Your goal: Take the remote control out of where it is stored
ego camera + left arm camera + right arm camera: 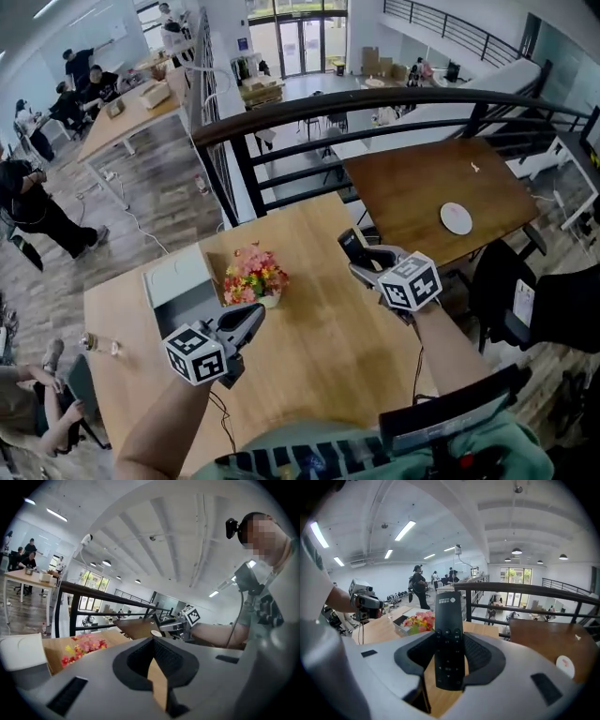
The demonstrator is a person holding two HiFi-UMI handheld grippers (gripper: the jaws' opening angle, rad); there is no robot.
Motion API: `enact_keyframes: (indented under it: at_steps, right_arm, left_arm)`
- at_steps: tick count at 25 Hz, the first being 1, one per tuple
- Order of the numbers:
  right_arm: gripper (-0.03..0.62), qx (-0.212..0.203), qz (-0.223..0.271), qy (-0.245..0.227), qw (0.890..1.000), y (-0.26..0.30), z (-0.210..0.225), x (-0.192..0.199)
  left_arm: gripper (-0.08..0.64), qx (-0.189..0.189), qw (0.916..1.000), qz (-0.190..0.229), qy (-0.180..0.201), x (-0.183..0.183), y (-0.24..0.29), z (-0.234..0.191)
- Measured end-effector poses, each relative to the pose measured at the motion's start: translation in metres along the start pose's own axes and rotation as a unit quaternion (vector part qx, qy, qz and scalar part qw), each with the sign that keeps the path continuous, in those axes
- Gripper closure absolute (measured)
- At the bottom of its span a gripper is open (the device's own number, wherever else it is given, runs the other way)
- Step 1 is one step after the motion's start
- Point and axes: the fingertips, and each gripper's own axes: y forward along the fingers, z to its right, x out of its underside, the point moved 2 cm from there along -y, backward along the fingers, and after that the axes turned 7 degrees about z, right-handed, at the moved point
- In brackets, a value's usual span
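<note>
The black remote control (pixel 349 246) is clamped between the jaws of my right gripper (pixel 362 259), held above the light wooden table (pixel 319 347) at its right side. In the right gripper view the remote control (pixel 448 611) stands lengthwise between the pads, buttons facing the camera, its top sticking out past the right gripper (pixel 449 641). The open grey storage box (pixel 178 281) sits at the table's left, beside a small pot of flowers (pixel 253 274). My left gripper (pixel 251 317) hovers near the box and flowers, its jaws together with nothing between them, also in the left gripper view (pixel 152 641).
A black railing (pixel 375 103) runs behind the table. Past it to the right stands a dark wooden table (pixel 412 187) with a white round disc (pixel 457 217). A black chair (pixel 502 291) is at the right. A small glass (pixel 98 345) stands at the table's left edge.
</note>
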Motion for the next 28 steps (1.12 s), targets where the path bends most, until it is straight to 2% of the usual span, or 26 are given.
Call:
enact_keyframes:
  at_steps: [4, 8, 13, 23, 28]
  right_arm:
    - [0.403, -0.01, -0.036, 0.002, 0.999, 0.04, 0.051, 0.023]
    - [0.403, -0.009, -0.06, 0.019, 0.998, 0.069, 0.092, 0.046]
    - [0.403, -0.017, -0.088, 0.028, 0.996, 0.105, 0.128, 0.08]
    - [0.403, -0.03, -0.14, 0.04, 0.989, 0.187, 0.156, 0.118]
    - [0.403, -0.031, -0.17, 0.036, 0.984, 0.215, 0.165, 0.134]
  left_arm:
    - [0.557, 0.01, 0.9984, -0.055, 0.008, 0.023, 0.072, -0.008]
    - [0.557, 0.018, 0.9966, -0.079, -0.016, 0.035, 0.131, -0.02]
    - [0.557, 0.009, 0.9934, -0.11, -0.028, 0.057, 0.184, -0.043]
    - [0.557, -0.015, 0.9908, -0.121, -0.059, 0.084, 0.238, -0.099]
    - [0.557, -0.01, 0.9907, -0.122, -0.06, 0.098, 0.257, -0.112]
